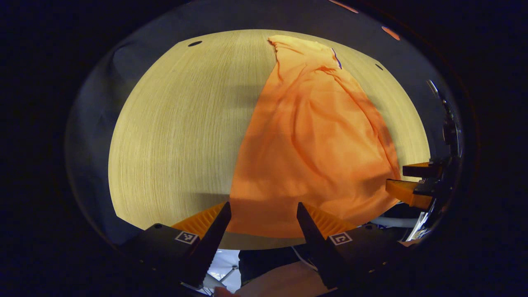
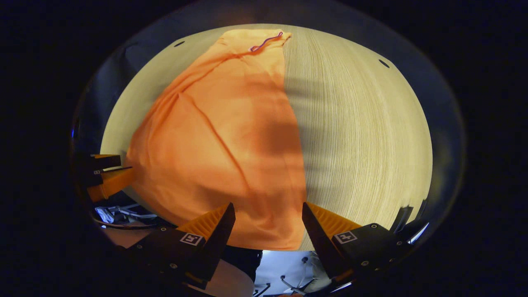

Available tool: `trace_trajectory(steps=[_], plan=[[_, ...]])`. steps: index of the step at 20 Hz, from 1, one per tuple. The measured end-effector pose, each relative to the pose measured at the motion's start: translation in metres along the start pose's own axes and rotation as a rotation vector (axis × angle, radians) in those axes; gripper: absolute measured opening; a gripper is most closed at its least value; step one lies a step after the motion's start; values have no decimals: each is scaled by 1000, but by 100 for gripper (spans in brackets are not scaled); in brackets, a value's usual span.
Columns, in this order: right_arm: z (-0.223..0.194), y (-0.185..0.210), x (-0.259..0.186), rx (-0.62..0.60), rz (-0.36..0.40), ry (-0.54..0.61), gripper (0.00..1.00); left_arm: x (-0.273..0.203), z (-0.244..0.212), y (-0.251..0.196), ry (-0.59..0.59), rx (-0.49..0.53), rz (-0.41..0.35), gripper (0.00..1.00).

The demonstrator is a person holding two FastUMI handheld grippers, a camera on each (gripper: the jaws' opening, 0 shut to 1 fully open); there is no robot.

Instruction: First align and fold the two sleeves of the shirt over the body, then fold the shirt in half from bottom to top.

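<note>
Orange fabric shirt [image 1: 313,148] lying long on pale wood-grain counter [image 1: 177,136], sleeves already folded over the body, collar at the far edge, hem at the near edge. Left tongs [image 1: 263,212] spread wide over the near left hem corner, not pinching anything. Right tongs [image 2: 268,212] also spread, above the near right hem corner.

Black left gripper [image 1: 263,208] body — 2 square markers (screwed housings), ridged fingers.
</note>
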State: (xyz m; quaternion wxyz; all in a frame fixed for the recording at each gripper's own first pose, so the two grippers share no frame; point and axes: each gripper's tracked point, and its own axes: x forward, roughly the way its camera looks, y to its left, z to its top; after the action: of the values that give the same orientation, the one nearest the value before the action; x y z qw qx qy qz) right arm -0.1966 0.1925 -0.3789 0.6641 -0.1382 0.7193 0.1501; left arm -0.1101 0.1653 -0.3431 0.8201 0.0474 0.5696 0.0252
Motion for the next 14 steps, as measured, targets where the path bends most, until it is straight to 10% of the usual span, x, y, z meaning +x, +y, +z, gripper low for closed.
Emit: trace_trajectory(steps=[14], plan=[[-10,3,7,20,-6,51,100,16,-22,-7,101,-6,70,96]])
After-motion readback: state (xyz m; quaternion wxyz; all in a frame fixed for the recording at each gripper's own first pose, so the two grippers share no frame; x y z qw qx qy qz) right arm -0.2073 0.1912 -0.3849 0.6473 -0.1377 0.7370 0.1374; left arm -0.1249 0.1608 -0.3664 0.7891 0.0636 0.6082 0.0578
